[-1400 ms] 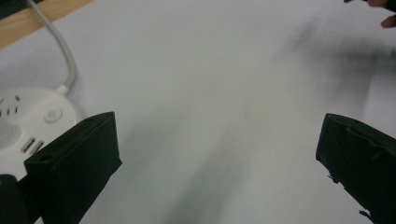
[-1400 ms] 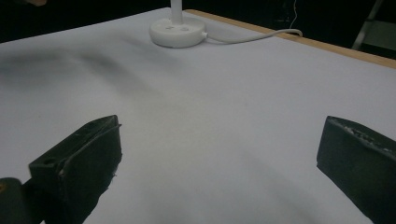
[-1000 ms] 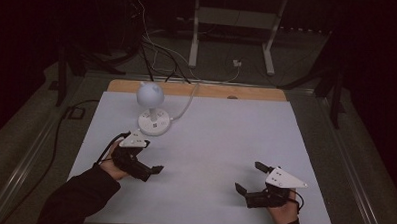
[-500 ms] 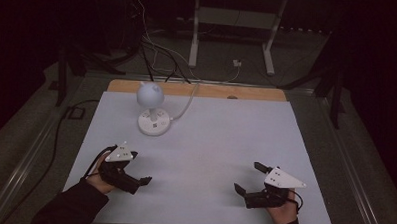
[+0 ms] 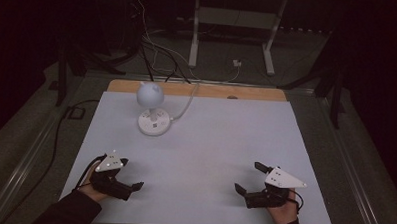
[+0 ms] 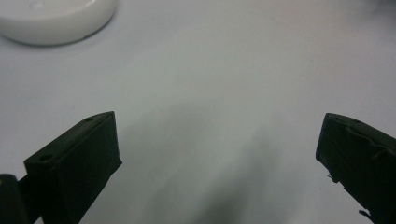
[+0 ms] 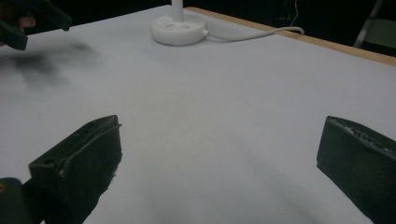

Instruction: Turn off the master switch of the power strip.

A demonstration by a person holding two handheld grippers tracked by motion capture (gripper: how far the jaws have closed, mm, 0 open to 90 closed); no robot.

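— where the white table (image 5: 210, 142) has its near left corner, what do you see?

— the left gripper (image 5: 129, 182) is there, held in a hand (image 5: 91, 181) with a dark sleeve. it is low over the surface. its jaws stand wide apart and between them is only bare white surface. in the left gripper view the two black jaws rise at the two sides, and the round base of the lamp (image 6: 56, 18) is at the top left.

— and the near right corner?

— the right gripper (image 5: 249, 179) is there, also in a hand (image 5: 283, 210). the jaws are wide open too and hold nothing. a grey three-cornered plate (image 5: 283, 179) sits on top of it. the two grippers are well apart from each other.

— where is the lamp?

— the small white lamp (image 5: 151, 108) stands near the far edge, toward the far left corner. it has a round head over a flat round base, and a white cable (image 5: 187, 104) goes from the base over the far edge, where a strip of wood (image 5: 257, 93) shows. in the right gripper view the base (image 7: 178, 29) is far ahead, and the left gripper (image 7: 32, 21) shows at the top left.
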